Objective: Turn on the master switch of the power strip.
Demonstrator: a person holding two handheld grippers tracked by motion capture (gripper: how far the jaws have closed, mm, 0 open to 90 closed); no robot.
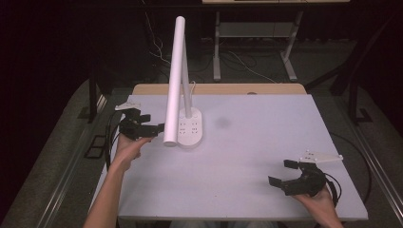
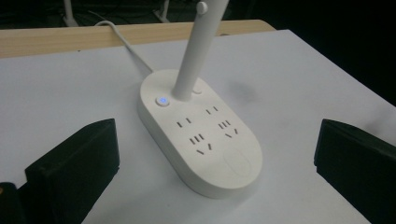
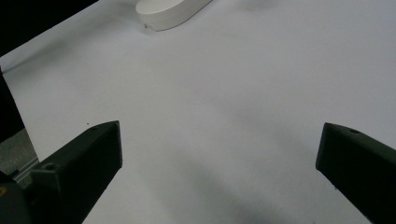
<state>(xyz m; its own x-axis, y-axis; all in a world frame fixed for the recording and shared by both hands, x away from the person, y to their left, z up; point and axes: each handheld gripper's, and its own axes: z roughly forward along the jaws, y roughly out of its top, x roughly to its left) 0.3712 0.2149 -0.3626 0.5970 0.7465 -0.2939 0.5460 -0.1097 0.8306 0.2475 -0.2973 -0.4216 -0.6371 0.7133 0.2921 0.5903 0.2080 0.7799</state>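
Left hand-held gripper (image 1: 151, 124) hovers with jaws wide apart just left of the lamp base (image 2: 201, 135) on the bench (image 1: 247, 156) — nothing gripped; likely between steps. Right hand-held gripper (image 1: 285, 175), also spread, idles well right of it — next, probably the lamp arm (image 1: 175, 80).

Left hand-held gripper (image 1: 151, 127): black body, blocky matte jaws, grey three-cornered plate on top, black cables looping off behind. Right hand-held gripper (image 1: 280, 173): same black build, pale triangular plate with small holes, black cable trailing. Forearms bare, no sleeves visible.
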